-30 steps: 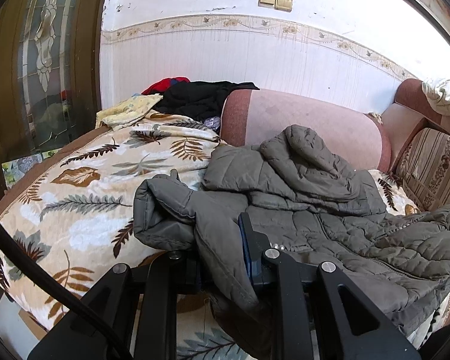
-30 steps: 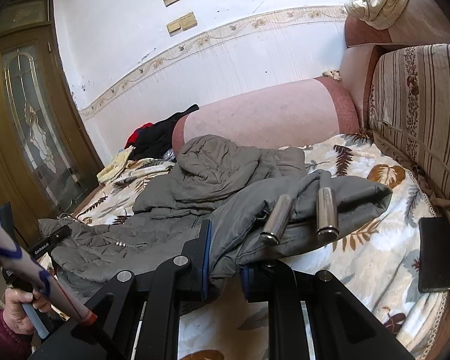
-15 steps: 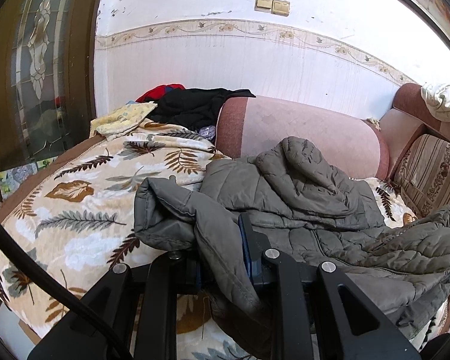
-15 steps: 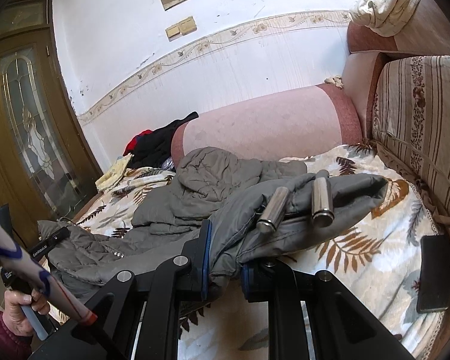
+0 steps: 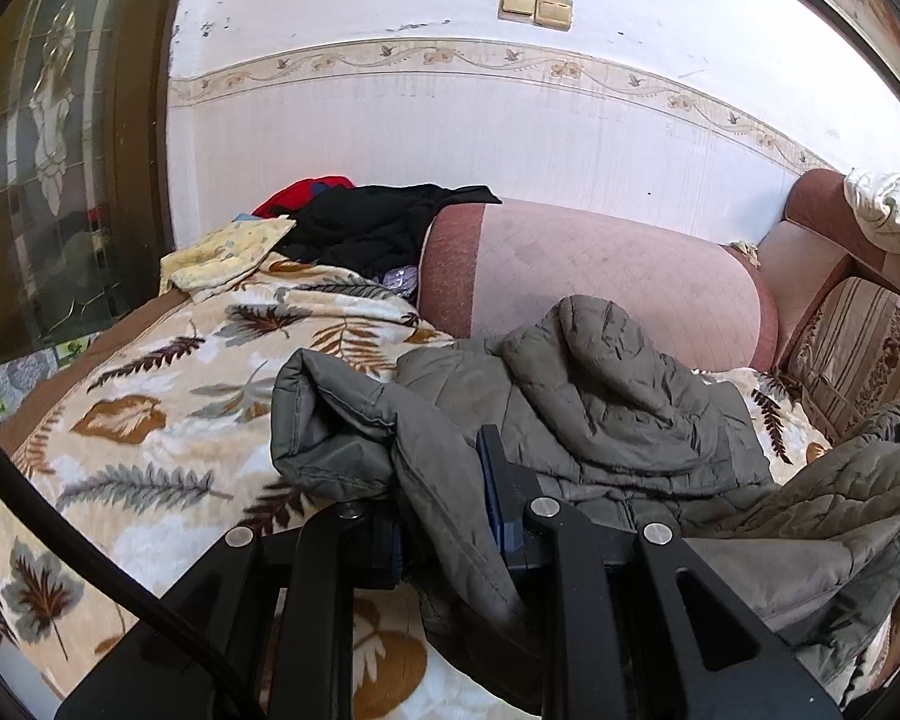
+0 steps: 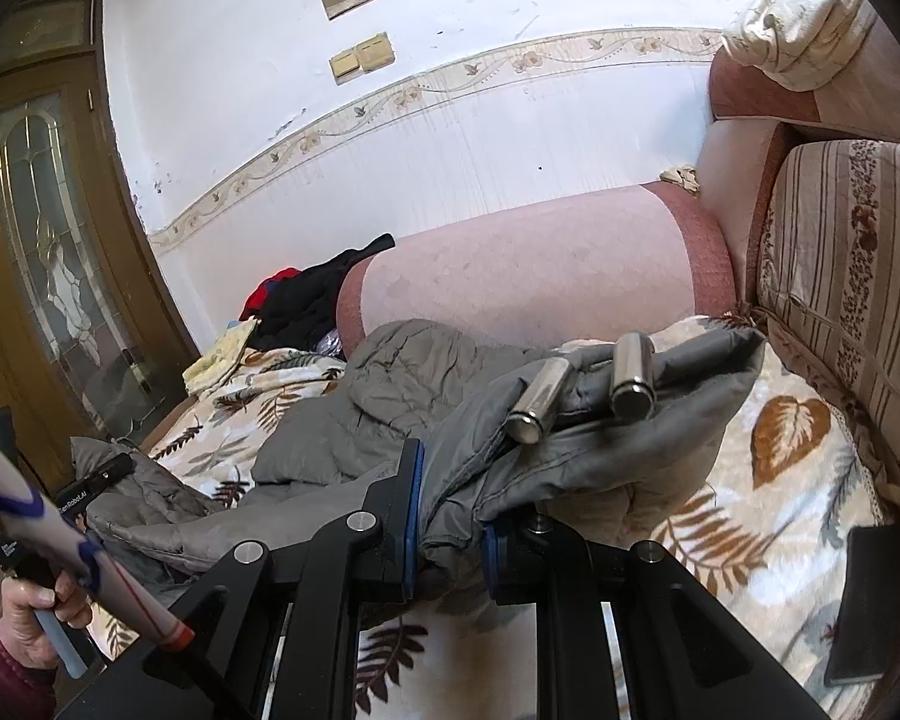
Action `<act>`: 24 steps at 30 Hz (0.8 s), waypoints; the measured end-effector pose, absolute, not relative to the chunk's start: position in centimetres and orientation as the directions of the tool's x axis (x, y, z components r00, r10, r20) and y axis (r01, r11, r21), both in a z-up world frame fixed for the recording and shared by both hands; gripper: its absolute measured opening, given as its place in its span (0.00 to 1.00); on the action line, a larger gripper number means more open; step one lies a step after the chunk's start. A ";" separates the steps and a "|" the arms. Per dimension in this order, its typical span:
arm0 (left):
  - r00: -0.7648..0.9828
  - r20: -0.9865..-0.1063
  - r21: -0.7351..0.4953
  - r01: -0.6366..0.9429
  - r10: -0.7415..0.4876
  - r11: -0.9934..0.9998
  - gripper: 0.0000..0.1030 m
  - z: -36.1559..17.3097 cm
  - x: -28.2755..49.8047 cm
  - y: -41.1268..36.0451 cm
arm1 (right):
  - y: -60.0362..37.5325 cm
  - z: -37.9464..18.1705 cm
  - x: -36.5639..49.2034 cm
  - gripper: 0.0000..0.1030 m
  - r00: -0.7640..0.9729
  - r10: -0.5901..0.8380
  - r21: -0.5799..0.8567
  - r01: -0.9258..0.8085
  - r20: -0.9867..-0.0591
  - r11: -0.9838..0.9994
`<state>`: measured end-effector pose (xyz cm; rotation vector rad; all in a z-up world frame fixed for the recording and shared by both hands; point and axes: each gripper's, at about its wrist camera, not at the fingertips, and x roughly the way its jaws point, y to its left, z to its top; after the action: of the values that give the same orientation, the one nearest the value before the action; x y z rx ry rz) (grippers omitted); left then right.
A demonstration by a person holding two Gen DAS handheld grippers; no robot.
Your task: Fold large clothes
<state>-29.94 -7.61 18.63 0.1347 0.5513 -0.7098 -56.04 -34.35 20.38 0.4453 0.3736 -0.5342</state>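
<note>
A grey quilted jacket (image 5: 600,396) lies across the leaf-patterned blanket (image 5: 150,420) on the sofa. My left gripper (image 5: 444,510) is shut on a fold of the jacket near one sleeve, whose cuff (image 5: 312,420) bulges to the left of the jaws. My right gripper (image 6: 450,510) is shut on the jacket's (image 6: 402,384) other side, with grey cloth bunched between the blue pads. That lifted sleeve end (image 6: 660,414) has two metal cylinders (image 6: 576,390) lying over it. A hand (image 6: 24,618) grips the left gripper's handle at the lower left of the right wrist view.
A pink bolster (image 5: 600,276) runs along the wall behind the jacket. Black and red clothes (image 5: 366,222) and a yellow cloth (image 5: 228,252) are piled at its left end. A striped cushion (image 6: 840,300) stands at the right. A dark phone (image 6: 858,600) lies on the blanket.
Both grippers have moved forward toward the bolster and up a little, carrying the jacket's edges with them. The bolster and the hood look closer. Both grips are unchanged.
</note>
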 end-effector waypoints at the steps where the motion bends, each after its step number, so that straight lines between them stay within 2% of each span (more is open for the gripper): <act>1: 0.619 -0.526 -0.066 0.654 -0.583 0.754 0.19 18.9 -29.5 -8.1 | -34.8 20.6 -55.7 0.16 0.799 -0.401 0.309 0.559 -0.448 0.769; 16: 0.540 -0.598 -0.126 0.666 -0.592 0.735 0.20 20.6 -20.1 -18.2 | -44.2 22.1 -47.6 0.16 0.791 -0.384 0.356 0.573 -0.477 0.738; 24: 0.472 -0.685 -0.175 0.634 -0.555 0.754 0.26 17.7 -12.1 -25.5 | -51.5 19.7 -40.9 0.16 0.751 -0.385 0.388 0.624 -0.536 0.678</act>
<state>-12.09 -25.50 17.72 0.1086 0.7967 -0.7295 -40.90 -51.55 19.68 0.5899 0.4365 -0.5874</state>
